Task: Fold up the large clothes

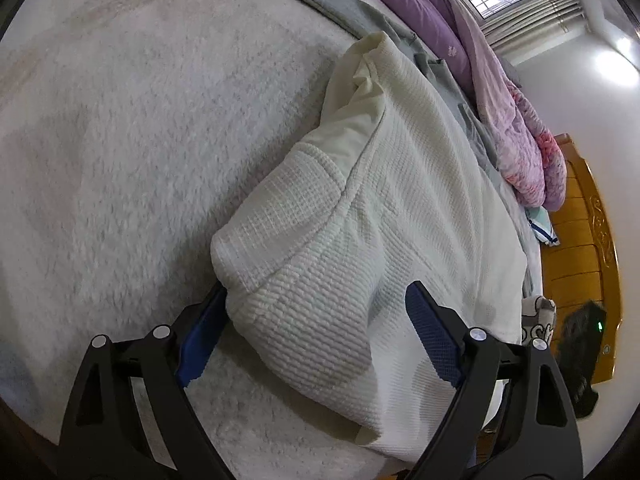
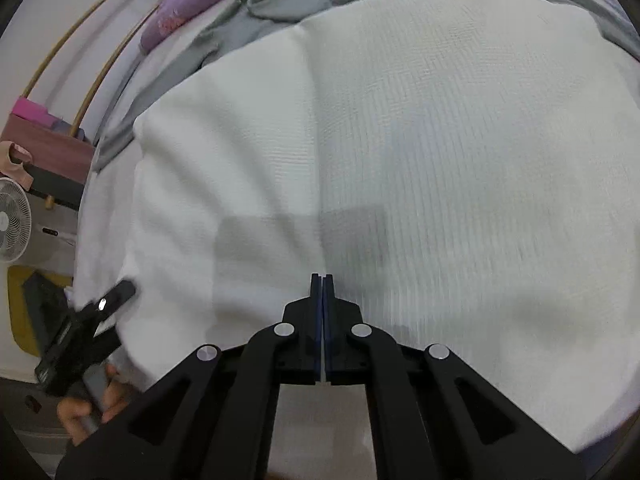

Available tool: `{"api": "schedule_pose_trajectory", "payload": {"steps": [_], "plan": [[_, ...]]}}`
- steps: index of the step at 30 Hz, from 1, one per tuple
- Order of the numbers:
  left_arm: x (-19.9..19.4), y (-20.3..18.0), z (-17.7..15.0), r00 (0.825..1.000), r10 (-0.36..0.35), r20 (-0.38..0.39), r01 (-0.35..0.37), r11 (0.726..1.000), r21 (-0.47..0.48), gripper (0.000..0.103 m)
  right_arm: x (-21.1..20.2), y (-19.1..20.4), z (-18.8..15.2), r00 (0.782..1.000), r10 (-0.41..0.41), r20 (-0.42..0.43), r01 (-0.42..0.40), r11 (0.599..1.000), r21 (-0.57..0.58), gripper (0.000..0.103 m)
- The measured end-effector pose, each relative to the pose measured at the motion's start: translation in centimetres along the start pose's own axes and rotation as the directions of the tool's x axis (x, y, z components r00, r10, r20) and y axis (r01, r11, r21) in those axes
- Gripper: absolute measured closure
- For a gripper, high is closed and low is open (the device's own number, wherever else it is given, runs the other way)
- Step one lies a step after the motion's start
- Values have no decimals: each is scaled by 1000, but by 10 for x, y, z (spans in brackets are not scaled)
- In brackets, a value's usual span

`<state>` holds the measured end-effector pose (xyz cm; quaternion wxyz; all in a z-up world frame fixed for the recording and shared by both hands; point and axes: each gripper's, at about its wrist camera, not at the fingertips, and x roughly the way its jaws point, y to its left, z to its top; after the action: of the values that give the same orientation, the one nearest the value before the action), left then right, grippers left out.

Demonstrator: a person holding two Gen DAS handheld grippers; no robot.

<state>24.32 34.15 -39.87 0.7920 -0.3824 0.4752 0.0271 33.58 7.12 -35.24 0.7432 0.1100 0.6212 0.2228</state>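
On the bed: the white waffle-knit garment [image 1: 360, 216] lies spread on a fluffy pale blanket [image 1: 120, 140], its folded sleeve end nearest the left claw.
Left gripper [image 1: 316, 344]: jaws wide, straddling that bunched corner without pinching it, seemingly lined up for a grab.
Right gripper [image 2: 322, 280]: jaws closed on nothing, hovering over the flat cloth [image 2: 400, 120], perhaps to smooth it.
Beyond: a grey sheet [image 2: 260, 4] and purple quilt [image 1: 420, 12] lie clear of the fold.
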Motion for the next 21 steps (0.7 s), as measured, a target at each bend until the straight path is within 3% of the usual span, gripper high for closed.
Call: {"api": "schedule_pose_trajectory", "payload": {"steps": [3, 8, 11, 13, 16, 18, 21], "plan": [[2, -3, -2, 1000, 14, 6, -14, 1000, 5, 14, 11, -1, -12, 999, -42, -4, 42, 999, -22, 103], [8, -9, -2, 999, -28, -16, 28, 999, -15, 15, 22, -17, -14, 1000, 13, 15, -13, 1000, 21, 103], [12, -15, -11, 996, -77, -44, 76, 997, -14, 24, 22, -20, -13, 1000, 24, 10, -25, 999, 29, 103], [13, -16, -17, 997, -73, -32, 73, 997, -7, 27, 22, -22, -10, 999, 36, 5, -36, 999, 37, 103], [10, -8, -18, 997, -75, -16, 74, 997, -33, 42, 13, -34, -13, 999, 51, 2, -51, 998, 41, 103], [9, -2, -16, 996, -92, -22, 90, 995, -53, 75, 10, -35, -16, 999, 54, 5, -54, 998, 34, 103], [4, -3, -14, 993, -121, -7, 121, 991, -59, 87, 6, -37, -22, 998, 64, 24, -64, 998, 26, 103]]}}
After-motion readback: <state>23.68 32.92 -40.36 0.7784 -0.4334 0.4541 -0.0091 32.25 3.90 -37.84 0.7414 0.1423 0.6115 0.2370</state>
